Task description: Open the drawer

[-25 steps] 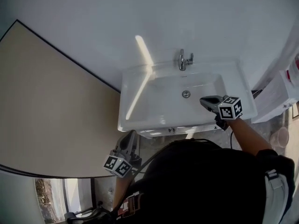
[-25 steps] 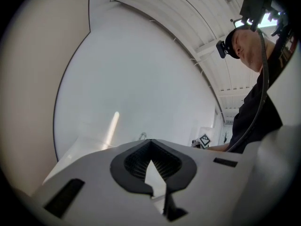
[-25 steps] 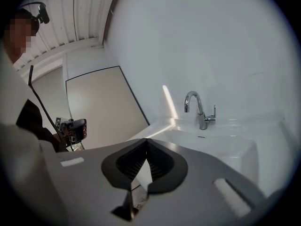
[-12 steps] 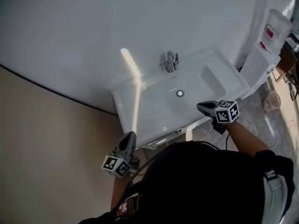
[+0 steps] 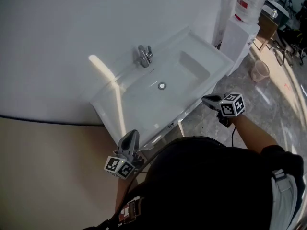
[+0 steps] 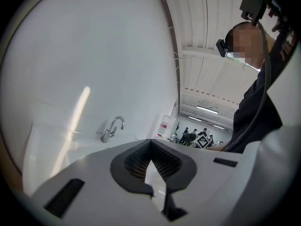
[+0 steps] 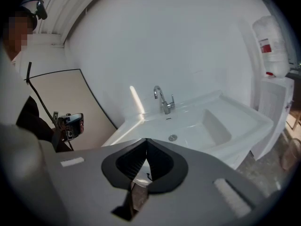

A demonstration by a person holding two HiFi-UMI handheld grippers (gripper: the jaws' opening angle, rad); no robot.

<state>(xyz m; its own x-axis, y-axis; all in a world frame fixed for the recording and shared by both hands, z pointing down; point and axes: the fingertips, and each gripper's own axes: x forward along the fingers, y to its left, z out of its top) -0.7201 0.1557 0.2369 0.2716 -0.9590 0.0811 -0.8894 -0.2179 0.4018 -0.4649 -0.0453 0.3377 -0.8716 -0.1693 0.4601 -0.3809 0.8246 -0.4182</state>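
Turning my head has slid the sink from centre toward 11 o'clock. My right gripper, earlier over the basin, now hangs off the front corner at 4 o'clock. My left gripper sits at 7 o'clock, below the rim. I judge both are lowering toward the drawer, which is hidden under the sink.

Left gripper view: jaws together, nothing held; tap at 10 o'clock.

Right gripper view: jaws together, nothing held; sink ahead, drawer front cut off.
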